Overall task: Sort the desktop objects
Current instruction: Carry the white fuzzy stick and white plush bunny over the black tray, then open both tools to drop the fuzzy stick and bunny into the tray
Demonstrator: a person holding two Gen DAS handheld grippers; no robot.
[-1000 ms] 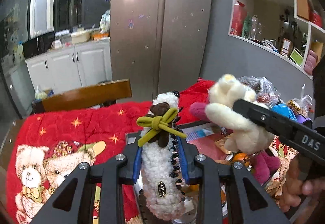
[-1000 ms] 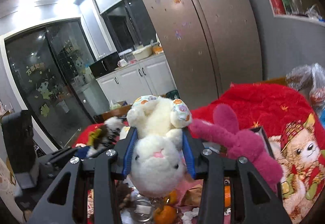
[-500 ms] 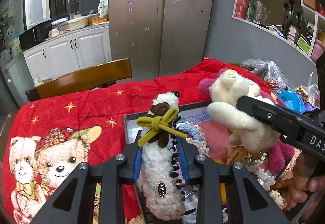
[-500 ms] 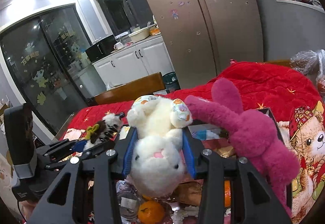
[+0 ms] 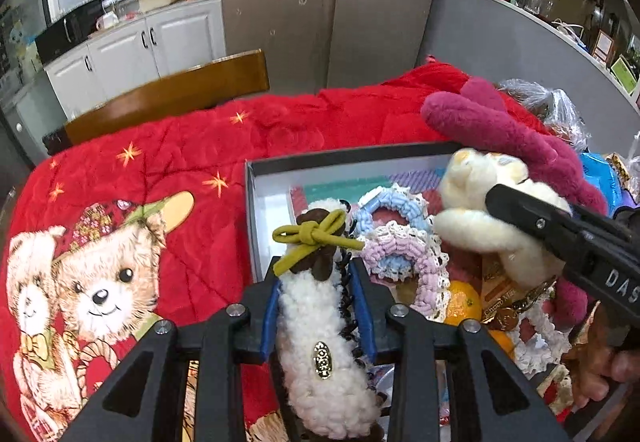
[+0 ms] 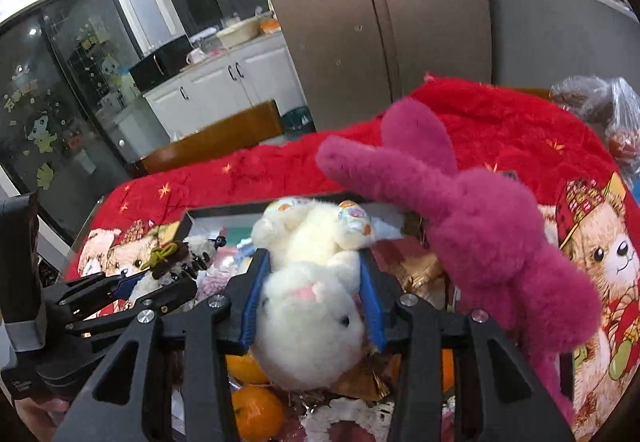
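Observation:
My left gripper [image 5: 316, 282] is shut on a fluffy white hair claw clip [image 5: 320, 354] with a brown tuft and an olive bow, held above the near left of a dark-rimmed box [image 5: 344, 158]. My right gripper [image 6: 314, 270] is shut on a cream plush rabbit [image 6: 308, 318], held over the box's right side; the rabbit also shows in the left wrist view [image 5: 472, 217]. A magenta plush rabbit [image 6: 472, 238] hangs beside it on the right. The left gripper and its clip show in the right wrist view [image 6: 160, 274].
The box holds crocheted scrunchies [image 5: 400, 242], oranges [image 6: 256, 410] and gold snack wrappers [image 5: 504, 302]. A red bear-print quilt [image 5: 140, 193] covers the table. A wooden chair back [image 5: 168, 93] stands behind it, bagged goods [image 5: 560, 113] at the right.
Both grippers have tilted down and come lower over the box, each still holding its item. The box and its contents now fill more of both views.

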